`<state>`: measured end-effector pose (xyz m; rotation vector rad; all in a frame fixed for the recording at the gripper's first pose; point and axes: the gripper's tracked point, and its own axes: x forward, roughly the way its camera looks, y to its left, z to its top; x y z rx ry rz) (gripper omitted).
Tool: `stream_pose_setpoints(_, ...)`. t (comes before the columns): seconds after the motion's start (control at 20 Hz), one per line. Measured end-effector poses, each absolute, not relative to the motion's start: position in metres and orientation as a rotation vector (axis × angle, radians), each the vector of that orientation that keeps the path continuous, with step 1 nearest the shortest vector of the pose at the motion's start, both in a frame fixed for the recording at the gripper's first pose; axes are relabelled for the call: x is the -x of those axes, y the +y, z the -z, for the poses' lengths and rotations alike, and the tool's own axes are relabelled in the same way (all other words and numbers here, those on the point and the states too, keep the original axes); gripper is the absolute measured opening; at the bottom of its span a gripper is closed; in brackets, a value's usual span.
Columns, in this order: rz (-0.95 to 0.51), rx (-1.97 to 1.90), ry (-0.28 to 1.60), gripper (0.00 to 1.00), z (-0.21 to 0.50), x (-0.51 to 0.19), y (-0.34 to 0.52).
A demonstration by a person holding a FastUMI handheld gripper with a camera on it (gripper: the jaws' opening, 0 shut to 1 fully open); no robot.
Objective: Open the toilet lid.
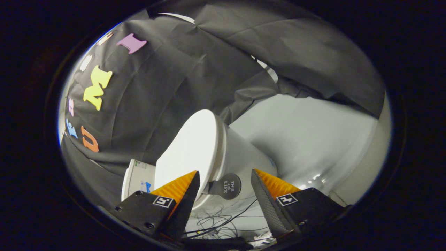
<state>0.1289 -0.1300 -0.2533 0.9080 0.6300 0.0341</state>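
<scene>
**Gripper open just short of the closed toilet lid**

The gripper (pixel 224 181) is spread wide, its two fingers well apart and holding nothing. The view is rolled, so the toilet (pixel 244 157) appears tipped on its side.

The toilet lid (pixel 190 150) is white, smooth and rounded, and lies shut against the seat and bowl. It sits just ahead of the fingers, with its front edge reaching down toward the gap between them. The left finger (pixel 181 190) overlaps the lid's lower edge in the picture; whether it touches the lid cannot be told. The right finger (pixel 264 195) stands clear of the lid, in front of the bowl.

A dark handle with a round tab (pixel 227 186) is stuck on the lid's edge and shows in the gap between the fingers, nearer the left one. It is not gripped.

The cistern (pixel 137 177) shows at the far end of the lid, beside the left finger, against the black cloth wall (pixel 167 76). The floor (pixel 313 132) beyond the bowl is pale grey. A tangle of thin cables (pixel 223 223) lies on it close under the fingers.
</scene>
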Motion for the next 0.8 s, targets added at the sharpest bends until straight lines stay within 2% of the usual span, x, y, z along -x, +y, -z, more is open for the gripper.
stream_pose_setpoints(0.2,-0.043,-0.979,0.645,0.82,0.264,-0.126,-0.135)
stream_pose_setpoints(0.35,-0.062,-0.986,0.659,0.67,0.269,-0.122,-0.138)
stream_pose_setpoints(0.5,-0.080,-0.966,0.673,0.58,0.273,-0.120,-0.135)
stream_pose_setpoints(0.8,-0.079,-1.004,0.670,0.34,0.278,-0.120,-0.145)
